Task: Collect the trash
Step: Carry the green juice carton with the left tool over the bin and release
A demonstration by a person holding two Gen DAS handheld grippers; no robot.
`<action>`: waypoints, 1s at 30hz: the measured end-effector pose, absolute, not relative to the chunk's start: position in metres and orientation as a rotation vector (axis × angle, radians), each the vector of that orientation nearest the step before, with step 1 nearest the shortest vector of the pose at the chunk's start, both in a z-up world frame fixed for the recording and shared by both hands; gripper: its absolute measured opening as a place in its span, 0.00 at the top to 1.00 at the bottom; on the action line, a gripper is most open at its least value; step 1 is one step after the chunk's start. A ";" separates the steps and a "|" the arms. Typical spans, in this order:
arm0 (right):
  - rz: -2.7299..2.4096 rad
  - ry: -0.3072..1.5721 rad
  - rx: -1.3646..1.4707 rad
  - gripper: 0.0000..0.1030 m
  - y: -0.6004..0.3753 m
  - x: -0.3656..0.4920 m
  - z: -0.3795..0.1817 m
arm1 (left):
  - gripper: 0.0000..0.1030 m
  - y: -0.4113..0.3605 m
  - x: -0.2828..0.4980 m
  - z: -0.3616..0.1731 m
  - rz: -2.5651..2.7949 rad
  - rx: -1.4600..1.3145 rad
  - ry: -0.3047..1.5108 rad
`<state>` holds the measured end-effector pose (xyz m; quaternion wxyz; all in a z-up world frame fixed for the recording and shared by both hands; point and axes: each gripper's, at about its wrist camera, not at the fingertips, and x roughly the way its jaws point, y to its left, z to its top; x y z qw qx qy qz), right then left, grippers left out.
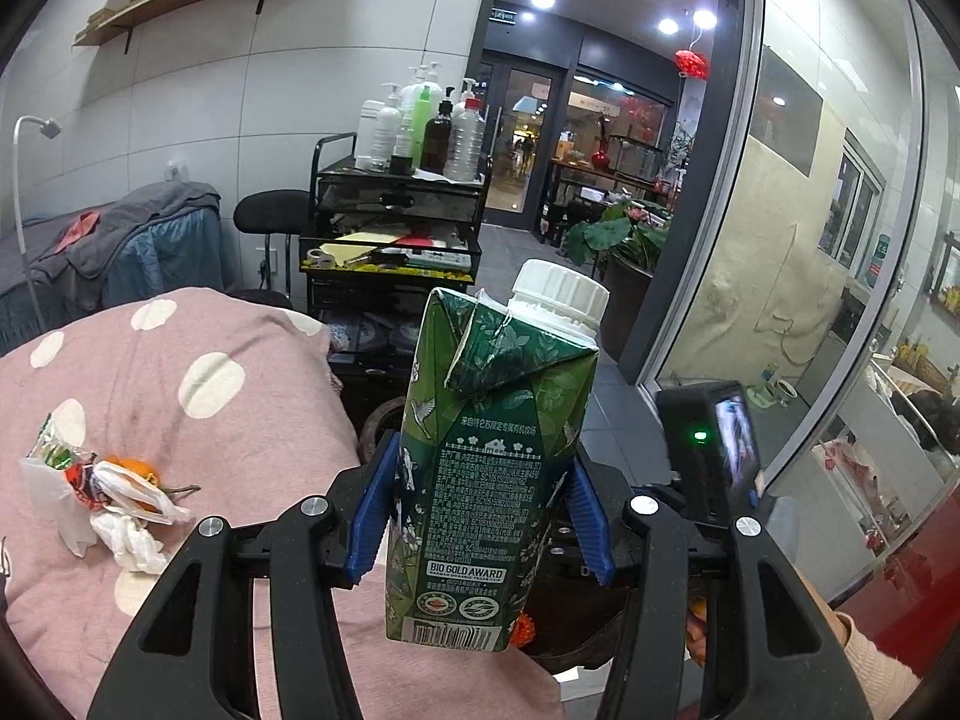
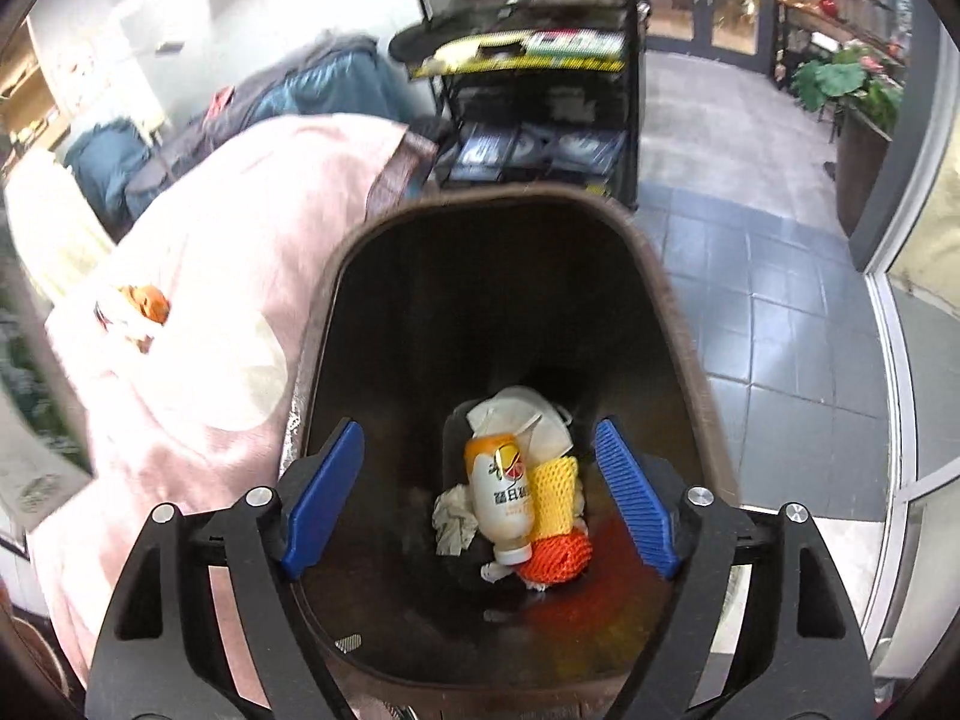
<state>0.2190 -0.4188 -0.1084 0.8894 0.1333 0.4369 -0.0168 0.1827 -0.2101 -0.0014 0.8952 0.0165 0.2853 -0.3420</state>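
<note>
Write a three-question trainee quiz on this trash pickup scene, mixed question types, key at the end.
1. True or false: the left gripper holds a green paper drink carton with a white screw cap.
2. What lies between the right gripper pads: A) a bottle, B) nothing, C) a plastic bag?
3. Where does the white-and-orange plastic drink bottle lie?

Key: 1 true. 2 B; the jaws stand open above the dark brown bin. 3 At the bin's bottom, beside yellow foam netting.
</note>
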 end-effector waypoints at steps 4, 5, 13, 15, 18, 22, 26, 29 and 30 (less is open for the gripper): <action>-0.067 0.854 0.291 0.20 -0.426 0.197 -0.095 | 0.50 -0.221 0.185 -0.003 -0.724 0.037 0.606; -0.076 0.845 0.291 0.20 -0.428 0.193 -0.093 | 0.50 -0.224 0.185 -0.003 -0.729 0.037 0.611; -0.154 0.808 0.326 0.19 -0.450 0.164 -0.089 | 0.50 -0.250 0.190 -0.013 -0.751 0.065 0.650; -0.165 0.810 0.340 0.19 -0.455 0.159 -0.091 | 0.50 -0.256 0.192 -0.017 -0.747 0.077 0.660; -0.178 0.816 0.348 0.19 -0.460 0.153 -0.095 | 0.50 -0.266 0.198 -0.024 -0.756 0.084 0.695; -0.197 0.825 0.361 0.19 -0.466 0.147 -0.100 | 0.50 -0.275 0.203 -0.032 -0.752 0.092 0.722; -0.207 0.828 0.377 0.19 -0.471 0.141 -0.103 | 0.50 -0.283 0.208 -0.043 -0.750 0.100 0.761; -0.215 0.828 0.385 0.19 -0.473 0.138 -0.104 | 0.50 -0.290 0.210 -0.053 -0.749 0.116 0.792; -0.218 0.827 0.387 0.19 -0.474 0.137 -0.105 | 0.50 -0.292 0.210 -0.057 -0.748 0.123 0.802</action>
